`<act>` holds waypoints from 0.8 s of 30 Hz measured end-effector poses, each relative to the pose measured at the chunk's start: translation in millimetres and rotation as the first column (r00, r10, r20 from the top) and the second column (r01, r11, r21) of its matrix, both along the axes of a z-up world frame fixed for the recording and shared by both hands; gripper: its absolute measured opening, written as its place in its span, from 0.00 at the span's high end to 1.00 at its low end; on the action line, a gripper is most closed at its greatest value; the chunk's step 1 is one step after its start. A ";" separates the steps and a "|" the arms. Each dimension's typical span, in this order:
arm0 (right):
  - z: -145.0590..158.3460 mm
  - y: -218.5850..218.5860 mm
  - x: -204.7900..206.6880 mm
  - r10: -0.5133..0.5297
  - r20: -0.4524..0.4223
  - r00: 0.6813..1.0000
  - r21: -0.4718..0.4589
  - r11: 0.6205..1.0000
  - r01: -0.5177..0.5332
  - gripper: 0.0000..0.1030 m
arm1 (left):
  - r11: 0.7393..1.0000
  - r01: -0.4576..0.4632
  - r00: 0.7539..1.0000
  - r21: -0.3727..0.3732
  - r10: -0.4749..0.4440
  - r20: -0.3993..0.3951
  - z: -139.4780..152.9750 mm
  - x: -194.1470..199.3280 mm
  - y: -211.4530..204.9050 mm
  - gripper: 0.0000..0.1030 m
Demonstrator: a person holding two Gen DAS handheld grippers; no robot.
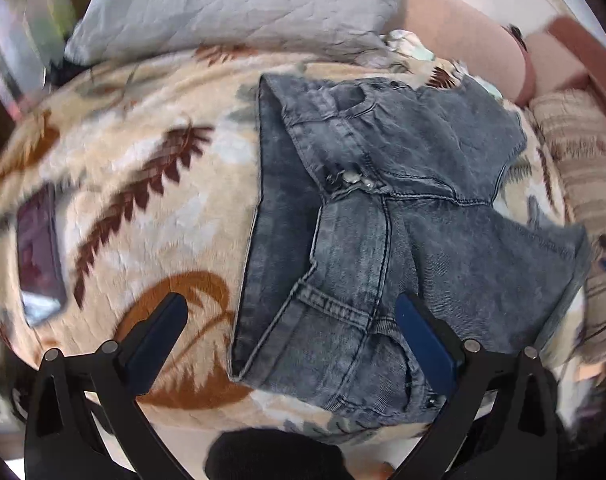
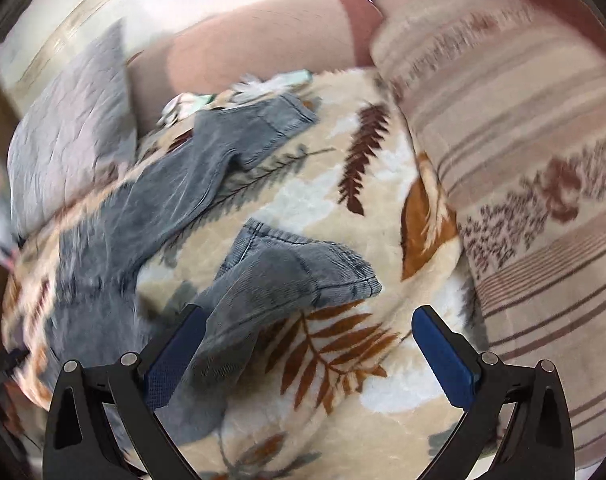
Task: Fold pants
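Left tool [image 1: 291, 322] wide open over faded grey-blue denim pants [image 1: 383, 200]; right tool [image 2: 309, 338] wide open, left finger [image 2: 175, 356] beside a pant leg.

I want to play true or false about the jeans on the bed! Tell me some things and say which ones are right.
1. The jeans are grey-blue denim. True.
2. The jeans lie on a plain white sheet. False: they lie on a cream blanket with brown leaf patterns.
3. The left hand-held gripper is open. True: its blue fingers stand wide apart above the waistband end.
4. The right hand-held gripper is squeezing a pant leg shut. False: it is open, with a leg hem just ahead of it.
5. A striped pillow sits beside the blanket. True.
6. The two pant legs are stacked neatly together. False: they spread apart.
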State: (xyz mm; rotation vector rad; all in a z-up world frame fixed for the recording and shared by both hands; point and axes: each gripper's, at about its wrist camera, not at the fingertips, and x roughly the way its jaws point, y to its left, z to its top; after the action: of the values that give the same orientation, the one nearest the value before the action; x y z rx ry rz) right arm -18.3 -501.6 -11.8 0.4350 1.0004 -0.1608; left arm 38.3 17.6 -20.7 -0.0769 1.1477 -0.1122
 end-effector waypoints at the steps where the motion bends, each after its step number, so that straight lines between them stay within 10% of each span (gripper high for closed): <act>1: -4.8 -5.5 3.1 -0.019 -0.005 1.000 0.050 0.999 0.019 0.00 | 0.999 -0.012 1.000 -0.038 0.011 -0.025 -4.0 -1.6 5.0 0.00; 10: -67.7 -20.2 24.2 -0.131 -0.062 0.990 0.520 0.842 0.144 0.06 | 0.980 -0.028 0.982 -0.198 -0.010 -0.190 -48.0 -17.9 -23.7 0.02; 11: -63.6 -22.9 22.9 -0.153 -0.014 0.988 0.543 0.829 0.136 0.35 | 0.977 -0.015 0.985 -0.211 -0.022 -0.174 -43.2 -18.8 -29.5 0.13; 12: -55.6 -24.8 21.5 -0.157 0.015 0.988 0.532 0.838 0.125 0.87 | 0.975 -0.002 0.987 -0.222 -0.034 -0.159 -38.0 -19.5 -33.3 0.18; 13: -42.3 -25.5 17.5 -0.143 0.052 0.988 0.503 0.859 0.098 0.95 | 0.974 0.015 0.990 -0.224 -0.046 -0.134 -30.3 -20.5 -37.7 0.23; 17: -2.4 -28.4 -29.3 -0.110 0.168 0.980 0.282 0.958 0.060 0.94 | 0.986 0.042 0.997 -0.162 -0.051 -0.053 -15.9 -23.0 -47.8 0.35; 24: -78.0 -58.1 -121.2 -0.125 -0.101 0.987 0.244 0.959 0.146 0.74 | 0.991 0.060 0.993 -0.120 -0.072 -0.094 -25.6 -24.2 -34.4 0.42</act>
State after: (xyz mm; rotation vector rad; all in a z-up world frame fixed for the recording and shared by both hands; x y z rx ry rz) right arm -139.5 -559.6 -89.8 0.7344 1.0796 -0.1781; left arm 14.1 -16.8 -46.3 -0.1493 1.2417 -0.2368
